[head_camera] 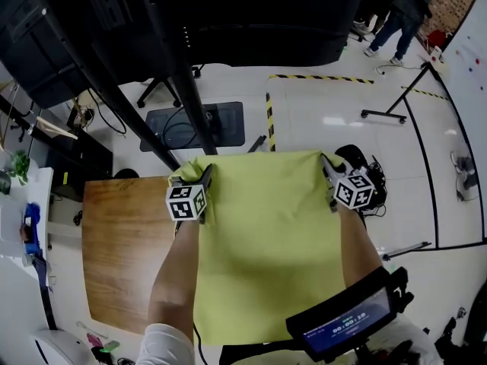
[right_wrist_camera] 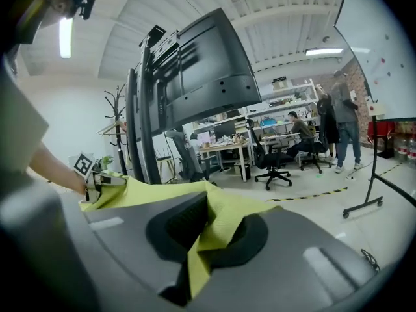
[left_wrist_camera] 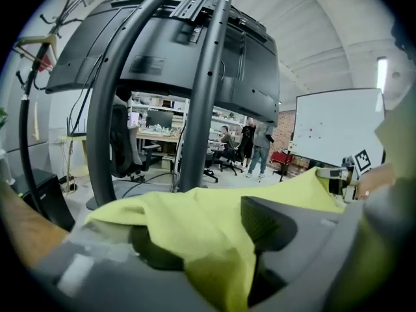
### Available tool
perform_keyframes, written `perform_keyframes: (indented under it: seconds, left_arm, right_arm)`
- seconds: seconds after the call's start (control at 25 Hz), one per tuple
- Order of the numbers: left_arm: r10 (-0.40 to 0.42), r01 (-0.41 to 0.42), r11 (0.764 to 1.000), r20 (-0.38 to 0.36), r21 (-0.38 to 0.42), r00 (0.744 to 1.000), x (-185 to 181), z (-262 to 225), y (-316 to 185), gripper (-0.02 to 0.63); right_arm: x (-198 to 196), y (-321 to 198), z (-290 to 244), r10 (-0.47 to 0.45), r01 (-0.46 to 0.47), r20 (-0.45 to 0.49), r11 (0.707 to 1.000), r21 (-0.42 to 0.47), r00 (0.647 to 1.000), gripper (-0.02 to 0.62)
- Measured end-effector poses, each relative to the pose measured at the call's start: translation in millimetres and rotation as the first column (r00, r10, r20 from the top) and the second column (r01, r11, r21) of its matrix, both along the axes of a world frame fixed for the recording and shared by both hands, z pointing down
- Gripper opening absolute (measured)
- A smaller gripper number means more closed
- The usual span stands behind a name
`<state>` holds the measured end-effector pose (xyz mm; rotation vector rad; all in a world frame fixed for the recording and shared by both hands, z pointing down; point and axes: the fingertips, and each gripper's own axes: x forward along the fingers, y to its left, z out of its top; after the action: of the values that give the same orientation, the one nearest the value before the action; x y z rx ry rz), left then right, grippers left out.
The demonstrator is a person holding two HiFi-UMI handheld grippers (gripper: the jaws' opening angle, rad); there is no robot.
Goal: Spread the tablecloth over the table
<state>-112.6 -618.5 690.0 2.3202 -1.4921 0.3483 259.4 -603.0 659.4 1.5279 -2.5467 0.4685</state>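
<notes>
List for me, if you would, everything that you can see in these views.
tablecloth: one, yellow-green, over the table's right part
table: one, brown wood, bare on the left
screen on a stand: one, black, beyond the table
floor mat: one, dark grey, by the stand's foot
hazard tape: yellow-black stripes, on the pale floor
whiteboard: one, white, at the right
office chair: one, black, by the far desks
people: several, far back
device with a display: one, black, nearest the person
left gripper: grey, jaws apart, cloth corner draped between
right gripper: grey, shut on the other far corner
forearms: two, bare
</notes>
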Motion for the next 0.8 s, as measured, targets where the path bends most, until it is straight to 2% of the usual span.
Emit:
perform_keyframes:
  seconds: [0.04,0.08,0.12,0.16,0.2,0.32,0.4,0.52,0.68,0.8]
  left_arm:
    - [0.012,-0.012,1.0,-0.01,-0.015,1.0,1.8,4.0,1.4,0.303]
    - [0.023,-0.024,0.999,-0.017,-0.028,1.0,1.9,7.2,3.0,0.343]
    - [0.031,-0.032,0.999,-0.022,-0.04,0.999,0.5,9.6,5.1,0.376]
    - [0.037,-0.039,0.998,-0.03,-0.056,0.999,-1.6,12.1,8.1,0.4]
    - [0.042,-0.045,0.996,-0.039,-0.077,0.998,-4.2,15.3,11.4,0.417]
    - [0.065,-0.073,0.982,-0.054,-0.172,0.996,-11.1,26.3,16.7,0.462]
    - [0.072,-0.08,0.976,-0.047,-0.2,0.996,-18.9,25.4,14.8,0.46]
    - [0.077,-0.083,0.977,-0.035,-0.198,0.996,-38.2,20.3,13.5,0.365]
    - [0.009,-0.03,0.975,-0.097,-0.221,0.995,-69.8,22.6,29.9,0.341]
    - [0.025,-0.05,0.976,-0.12,-0.21,0.992,-74.2,12.0,41.3,0.341]
  right_arm:
    - [-0.3,0.0,1.3,-0.001,0.001,-0.003,1.0,-0.003,1.0,0.016]
    - [2.1,-0.7,3.9,0.01,-0.01,0.002,1.0,-0.012,1.0,0.067]
    - [7.4,-1.4,7.4,0.031,-0.031,0.01,0.999,-0.026,0.999,0.188]
    - [14.4,-1.3,11.0,0.054,-0.054,0.014,0.998,-0.042,0.998,0.276]
    - [20.3,-0.3,13.6,0.069,-0.068,0.01,0.996,-0.055,0.998,0.31]
    - [17.2,4.6,13.9,0.045,-0.047,-0.039,0.997,-0.061,0.998,0.312]
    - [5.2,9.8,14.8,0.013,-0.017,-0.073,0.998,-0.057,0.997,0.313]
    - [-10.2,20.5,24.3,-0.031,0.022,-0.107,0.997,-0.078,0.994,0.311]
    - [-5.9,36.1,27.4,-0.024,0.014,-0.101,0.995,-0.1,0.995,0.313]
    - [-11.9,45.1,26.9,-0.058,0.046,-0.113,0.993,-0.104,0.992,0.313]
